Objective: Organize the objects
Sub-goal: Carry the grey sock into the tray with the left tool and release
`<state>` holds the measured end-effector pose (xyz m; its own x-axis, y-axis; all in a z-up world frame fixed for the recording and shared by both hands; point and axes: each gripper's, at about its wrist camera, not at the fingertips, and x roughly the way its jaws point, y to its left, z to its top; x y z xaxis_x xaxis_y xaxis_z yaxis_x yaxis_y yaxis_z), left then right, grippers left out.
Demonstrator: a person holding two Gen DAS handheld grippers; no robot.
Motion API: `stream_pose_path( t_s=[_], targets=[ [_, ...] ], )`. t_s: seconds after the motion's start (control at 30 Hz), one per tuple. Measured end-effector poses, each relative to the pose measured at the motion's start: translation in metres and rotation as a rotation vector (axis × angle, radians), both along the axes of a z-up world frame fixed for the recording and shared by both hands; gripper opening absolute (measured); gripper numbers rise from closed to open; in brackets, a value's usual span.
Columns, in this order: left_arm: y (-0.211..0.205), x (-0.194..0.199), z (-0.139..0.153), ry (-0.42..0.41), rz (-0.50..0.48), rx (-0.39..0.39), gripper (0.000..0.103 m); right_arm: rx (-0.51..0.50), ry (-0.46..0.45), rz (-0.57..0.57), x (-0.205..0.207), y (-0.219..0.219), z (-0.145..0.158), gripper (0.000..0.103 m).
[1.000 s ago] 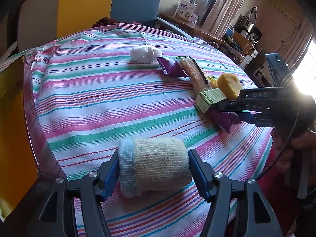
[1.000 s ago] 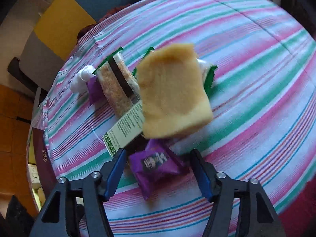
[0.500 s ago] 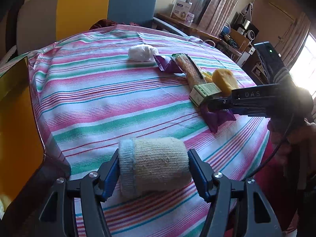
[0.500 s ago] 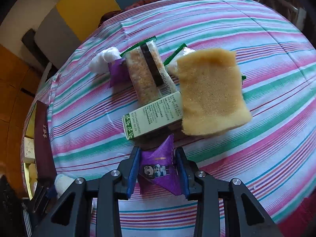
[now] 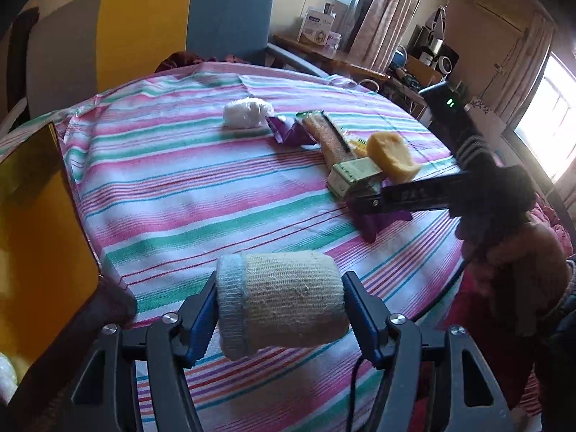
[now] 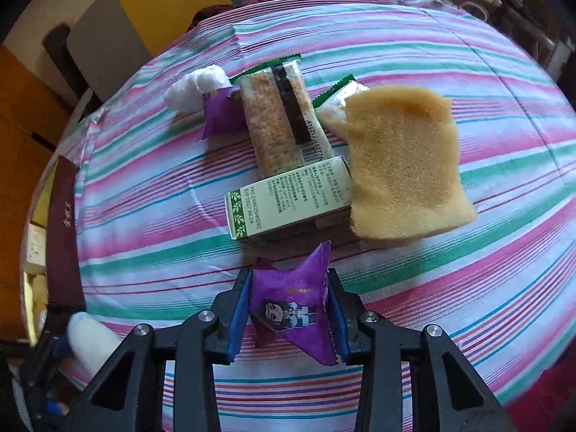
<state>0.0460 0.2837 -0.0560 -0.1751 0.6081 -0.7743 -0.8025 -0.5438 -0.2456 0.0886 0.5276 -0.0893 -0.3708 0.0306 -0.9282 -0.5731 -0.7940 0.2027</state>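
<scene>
My left gripper (image 5: 280, 309) is shut on a beige bandage roll (image 5: 284, 302) with a pale blue end, held above the near table edge. My right gripper (image 6: 289, 309) is shut on a purple snack packet (image 6: 291, 309), just in front of the pile; it also shows in the left wrist view (image 5: 370, 205). The pile holds a green and white box (image 6: 288, 198), a yellow sponge (image 6: 403, 165), a long cereal bar (image 6: 284, 122), a second purple packet (image 6: 219, 115) and a white cotton wad (image 6: 190, 90).
A round table with a striped cloth (image 5: 180, 180) carries everything. A yellow box (image 5: 32, 237) stands at its left edge. A yellow and blue chair (image 5: 180, 18) stands behind the table. Shelves and curtains are at the far right.
My right gripper has closed on the purple packet and drawn it back from the pile. My left gripper has kept hold of the bandage roll and pulled back a little from the table.
</scene>
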Motion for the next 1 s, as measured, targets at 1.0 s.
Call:
stream_pose_path(
  t_s=[1.0],
  targets=[
    [-0.198,-0.268,0.006,0.014,0.721,-0.125,0.066,0.113,-0.028,0.074,-0.013,-0.016,0.000,0.039]
  ],
)
